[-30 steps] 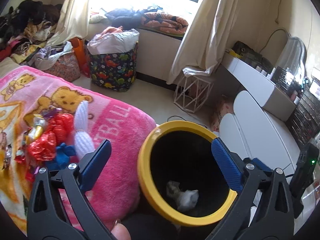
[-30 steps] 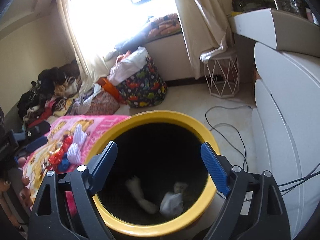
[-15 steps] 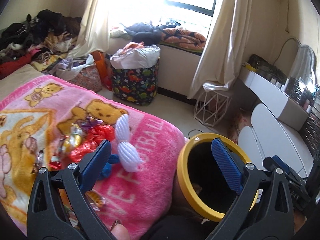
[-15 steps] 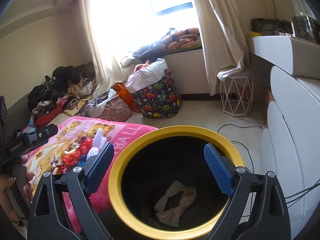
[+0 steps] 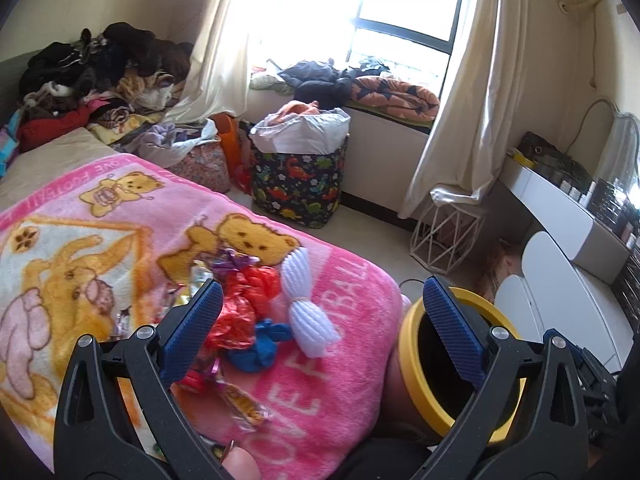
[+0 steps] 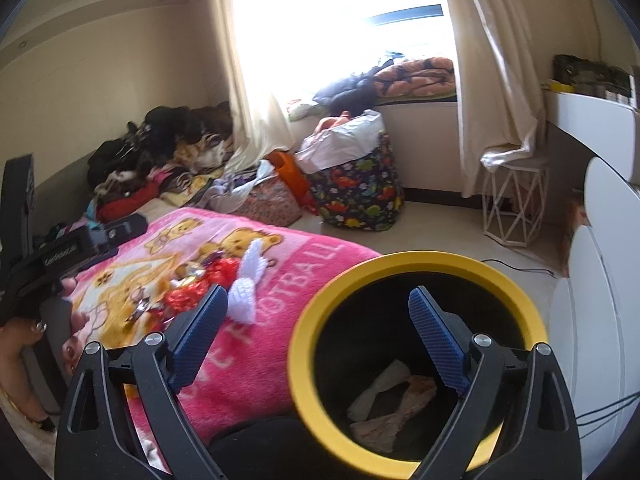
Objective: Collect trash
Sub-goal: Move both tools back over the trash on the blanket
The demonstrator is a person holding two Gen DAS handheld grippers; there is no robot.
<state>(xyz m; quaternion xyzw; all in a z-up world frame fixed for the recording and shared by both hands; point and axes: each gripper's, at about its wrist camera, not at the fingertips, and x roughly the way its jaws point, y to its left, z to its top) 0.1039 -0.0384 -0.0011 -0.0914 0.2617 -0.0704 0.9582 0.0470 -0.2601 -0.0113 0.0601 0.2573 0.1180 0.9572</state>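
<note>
Left wrist view shows our room widest first: a bed under a pink blanket (image 5: 328, 392) fills the space ahead of and below our left gripper (image 5: 320, 328), with a bright window and curtains far beyond it and a dinosaur-print basket (image 5: 298, 192) on the floor between. Just right of that tool stands the yellow-rimmed bin (image 5: 416, 372). Our left jaws stand wide and hold nothing. Straight between them on the blanket lies the trash pile: red foil wrappers (image 5: 244, 300), a white yarn bundle (image 5: 308, 312), a blue scrap (image 5: 260, 346).

From the right wrist view, our right gripper (image 6: 316, 332) is also spread wide and empty, poised over the bin's mouth, where crumpled paper (image 6: 390, 404) lies at the bottom.

We judge we are between drops, reaching for the next piece; next we must lower the left tool onto one wrapper and close without snagging blanket pile.
</note>
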